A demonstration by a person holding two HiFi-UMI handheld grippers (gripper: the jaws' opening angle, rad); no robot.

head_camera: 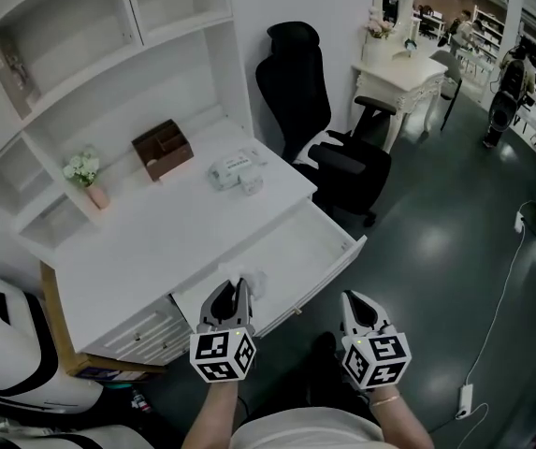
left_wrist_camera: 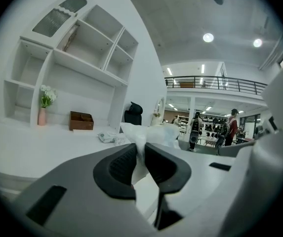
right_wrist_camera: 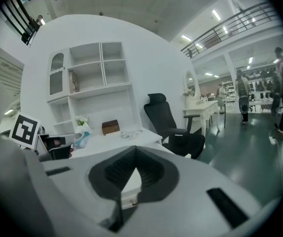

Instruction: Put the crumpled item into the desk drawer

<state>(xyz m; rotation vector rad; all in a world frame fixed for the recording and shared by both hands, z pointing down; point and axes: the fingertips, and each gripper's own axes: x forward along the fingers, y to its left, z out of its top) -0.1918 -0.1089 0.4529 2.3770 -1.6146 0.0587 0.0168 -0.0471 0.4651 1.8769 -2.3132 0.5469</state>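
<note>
**Crumpled white wad (head_camera: 254,279) over the desk drawer (head_camera: 291,251)'s front edge**
Head view: our left gripper (head_camera: 239,288) holds the wad; we should carry it further inside before letting go. Left gripper view: pads clamp it. Right gripper view: right gripper (right_wrist_camera: 135,152) closed, empty.

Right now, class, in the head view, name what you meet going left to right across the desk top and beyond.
flower vase → brown box → white packet → black chair → white dressing table
</note>
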